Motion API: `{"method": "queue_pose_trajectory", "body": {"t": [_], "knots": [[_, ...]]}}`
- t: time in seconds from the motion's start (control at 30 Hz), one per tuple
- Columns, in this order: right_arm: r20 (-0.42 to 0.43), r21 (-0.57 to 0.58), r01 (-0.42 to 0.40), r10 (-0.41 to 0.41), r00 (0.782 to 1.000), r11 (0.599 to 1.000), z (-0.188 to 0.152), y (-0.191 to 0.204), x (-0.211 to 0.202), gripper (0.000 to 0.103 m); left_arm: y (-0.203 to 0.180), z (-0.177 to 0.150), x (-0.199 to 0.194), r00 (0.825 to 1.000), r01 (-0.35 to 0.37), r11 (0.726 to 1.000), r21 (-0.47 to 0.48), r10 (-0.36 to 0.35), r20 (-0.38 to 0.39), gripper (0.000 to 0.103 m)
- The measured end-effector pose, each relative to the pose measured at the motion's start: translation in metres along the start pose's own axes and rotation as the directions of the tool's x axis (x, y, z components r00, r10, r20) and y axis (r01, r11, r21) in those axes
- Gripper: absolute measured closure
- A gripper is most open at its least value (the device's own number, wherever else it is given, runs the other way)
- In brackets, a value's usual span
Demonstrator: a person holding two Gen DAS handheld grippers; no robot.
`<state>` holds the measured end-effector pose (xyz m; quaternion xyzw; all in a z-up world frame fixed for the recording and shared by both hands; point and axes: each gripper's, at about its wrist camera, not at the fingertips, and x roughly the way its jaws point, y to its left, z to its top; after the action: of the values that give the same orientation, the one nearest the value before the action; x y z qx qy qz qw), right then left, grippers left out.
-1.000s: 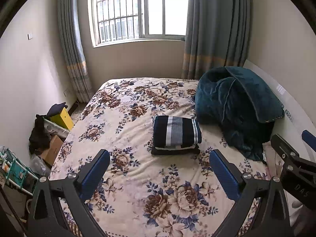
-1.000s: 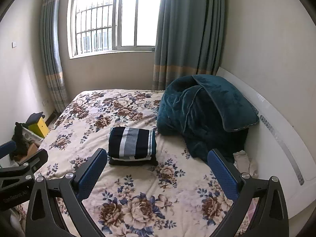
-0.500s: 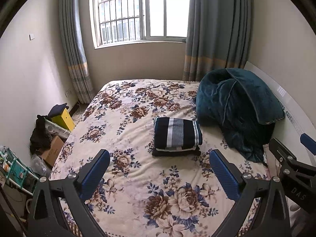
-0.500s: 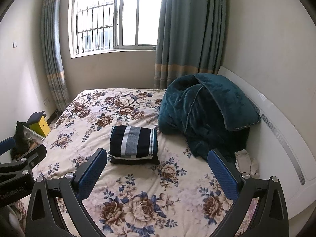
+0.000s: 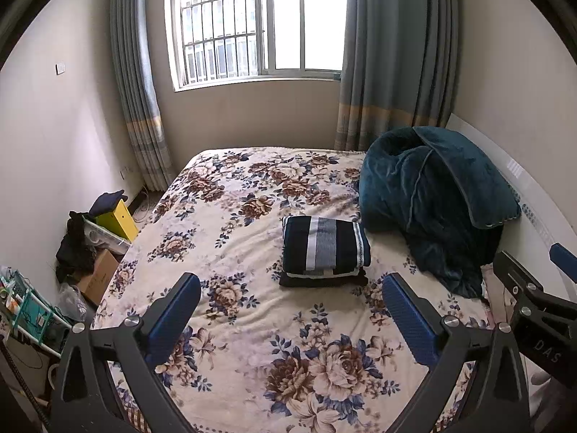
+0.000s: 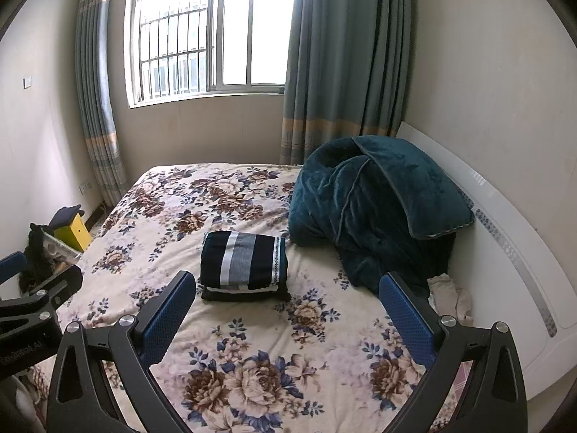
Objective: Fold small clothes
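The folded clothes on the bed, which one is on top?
The striped garment, navy with white and grey bands, is on top; the plain black garment lies underneath.

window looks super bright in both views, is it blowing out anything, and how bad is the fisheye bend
Left wrist view: window panes clip to white, bars still readable; curtains bow outward. Right wrist view: same white glare at the window, headboard curves strongly; bed evenly lit and sharp.

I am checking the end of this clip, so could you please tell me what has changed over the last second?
Both grippers have drawn back a little from the bed and risen slightly, so the folded striped garment sits lower in both views. The left gripper and the right gripper stay open and empty. The garment, the dark folded piece under it and the teal blanket have not moved.
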<state>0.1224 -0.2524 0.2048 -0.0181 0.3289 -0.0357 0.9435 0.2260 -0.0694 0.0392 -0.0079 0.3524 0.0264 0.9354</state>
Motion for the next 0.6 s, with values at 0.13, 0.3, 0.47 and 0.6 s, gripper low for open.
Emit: {"method": "queue_pose_trajectory", "body": {"t": [0.13,0.3,0.47,0.6], "knots": [[0.002,-0.001,-0.001,0.001,1.0,1.0,0.0003,0.0001,0.0005,0.0,-0.0007,0.002,-0.0011,1.0,-0.002,1.0,-0.002,0.002,0.003,0.0],[0.002,0.001,-0.002,0.002,1.0,1.0,-0.0002,0.0003,0.0,0.0,0.0,0.0029,-0.0015,1.0,-0.004,1.0,-0.001,0.004,0.004,0.0],[0.005,-0.002,-0.001,0.001,1.0,1.0,0.0014,0.003,-0.0003,0.0,0.0012,0.004,-0.0028,1.0,-0.003,1.0,-0.004,0.003,0.003,0.0],[0.007,-0.001,-0.001,0.001,1.0,1.0,0.002,0.0032,-0.0003,0.0,0.0006,0.0031,-0.0032,1.0,-0.004,1.0,-0.006,0.004,0.005,0.0]]}}
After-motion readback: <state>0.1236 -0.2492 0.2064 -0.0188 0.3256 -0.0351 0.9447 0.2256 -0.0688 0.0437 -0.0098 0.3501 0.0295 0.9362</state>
